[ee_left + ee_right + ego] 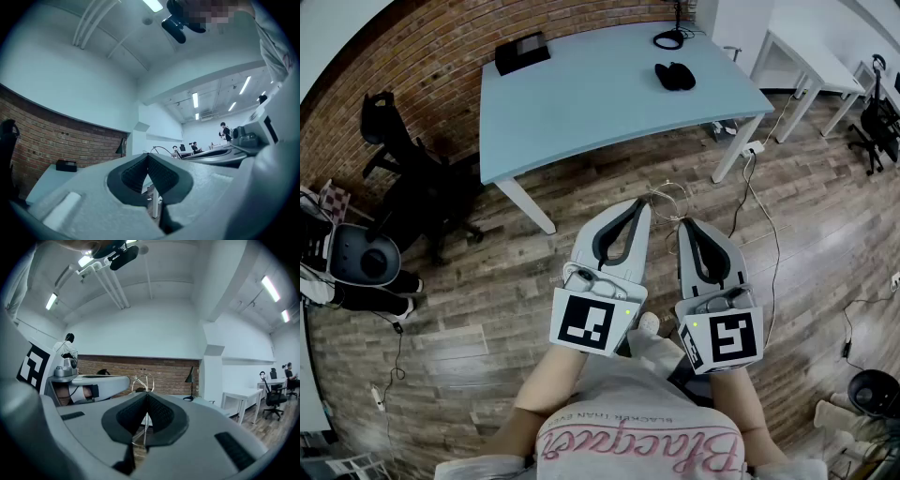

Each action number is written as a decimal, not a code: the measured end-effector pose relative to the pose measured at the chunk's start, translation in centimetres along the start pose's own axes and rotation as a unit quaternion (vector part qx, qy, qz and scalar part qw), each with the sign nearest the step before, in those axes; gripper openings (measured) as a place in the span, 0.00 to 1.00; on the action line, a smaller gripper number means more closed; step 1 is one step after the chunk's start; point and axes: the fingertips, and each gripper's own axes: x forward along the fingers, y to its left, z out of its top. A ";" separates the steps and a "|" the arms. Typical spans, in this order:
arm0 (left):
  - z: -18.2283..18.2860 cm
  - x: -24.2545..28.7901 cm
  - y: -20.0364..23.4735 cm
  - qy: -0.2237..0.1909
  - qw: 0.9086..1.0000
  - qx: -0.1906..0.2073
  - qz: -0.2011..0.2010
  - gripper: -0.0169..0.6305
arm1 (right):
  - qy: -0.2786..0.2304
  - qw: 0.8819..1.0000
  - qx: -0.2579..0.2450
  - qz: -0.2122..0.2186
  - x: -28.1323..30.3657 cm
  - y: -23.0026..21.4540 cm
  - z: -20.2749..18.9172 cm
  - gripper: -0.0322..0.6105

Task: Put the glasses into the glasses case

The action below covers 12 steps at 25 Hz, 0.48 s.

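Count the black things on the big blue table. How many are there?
3. A black box lies at the table's far left corner, a lamp stands at the far right, and a black case lies just nearer than the lamp. None looks hidden.

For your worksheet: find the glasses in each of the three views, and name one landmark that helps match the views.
Head view: glasses at the right gripper's tip, over the floor.
Left gripper view: probably the faint wire arc just beyond the jaws.
Right gripper view: clamped in the jaws, rims rising above them.
Shared landmark: the black desk lamp on the blue table.
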 end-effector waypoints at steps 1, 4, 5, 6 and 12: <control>0.0 -0.9 0.1 0.001 1.000 -0.001 0.000 0.03 | 0.000 1.000 0.001 -0.002 -0.5 0.7 0.0 0.07; 0.1 -3.3 0.2 0.002 1.000 -0.004 -0.003 0.03 | 0.003 1.000 0.002 -0.007 -1.8 2.8 0.0 0.07; 0.1 -4.0 0.2 0.003 1.000 -0.004 -0.005 0.03 | 0.006 1.000 0.000 -0.008 -2.2 3.5 -0.1 0.07; 0.2 -4.6 0.3 0.003 1.000 -0.004 -0.007 0.03 | 0.008 1.000 -0.001 -0.010 -2.4 4.1 -0.1 0.07; 0.4 -5.3 0.9 0.002 1.000 -0.011 -0.016 0.03 | 0.008 1.000 0.002 -0.017 -2.4 5.1 0.3 0.07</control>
